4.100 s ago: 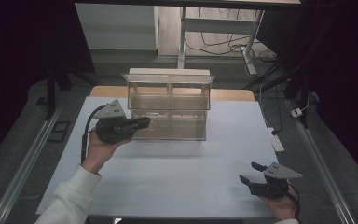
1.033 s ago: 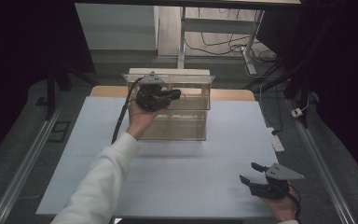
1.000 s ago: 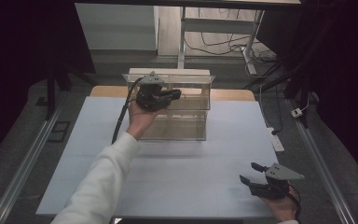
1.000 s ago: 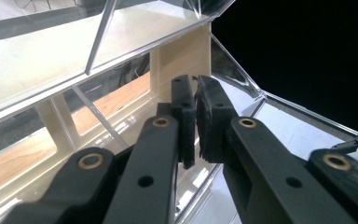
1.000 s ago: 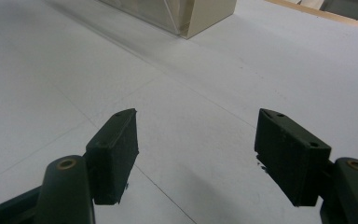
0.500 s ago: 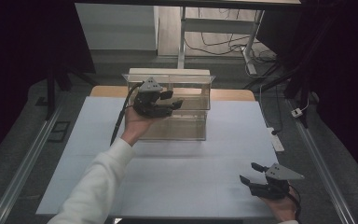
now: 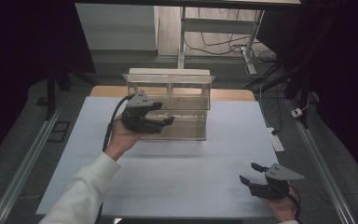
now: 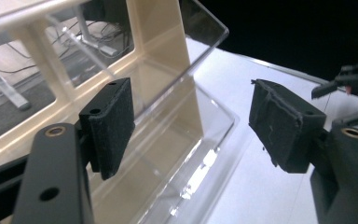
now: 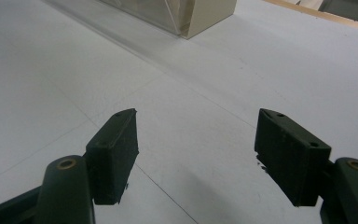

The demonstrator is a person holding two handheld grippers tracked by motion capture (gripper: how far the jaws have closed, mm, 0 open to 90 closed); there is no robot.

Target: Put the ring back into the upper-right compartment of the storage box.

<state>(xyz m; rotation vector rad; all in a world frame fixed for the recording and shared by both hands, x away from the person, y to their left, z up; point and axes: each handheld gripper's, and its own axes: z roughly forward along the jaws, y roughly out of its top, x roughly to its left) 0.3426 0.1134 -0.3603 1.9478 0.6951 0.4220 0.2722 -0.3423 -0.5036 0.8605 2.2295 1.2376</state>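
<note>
Left gripper (image 7: 161, 122) at the clear box (image 7: 186, 91)
Its jaws gape wide, holding nothing; to grip well, straddle one wall squarely first. Right gripper (image 7: 251, 175) rests wide open, empty.

A white sheet (image 7: 177, 163) is covering the counter (image 7: 233, 94), whose wooden edge is showing along the far side. Grey floor (image 7: 23, 135) is lying on both sides, each with a metal rail (image 7: 21, 170) running along it. Beyond, a pale desk frame (image 7: 214, 28) is standing over tangled cables (image 7: 223, 44) — darkness is swallowing the room left and right. Light is falling from above.
</note>
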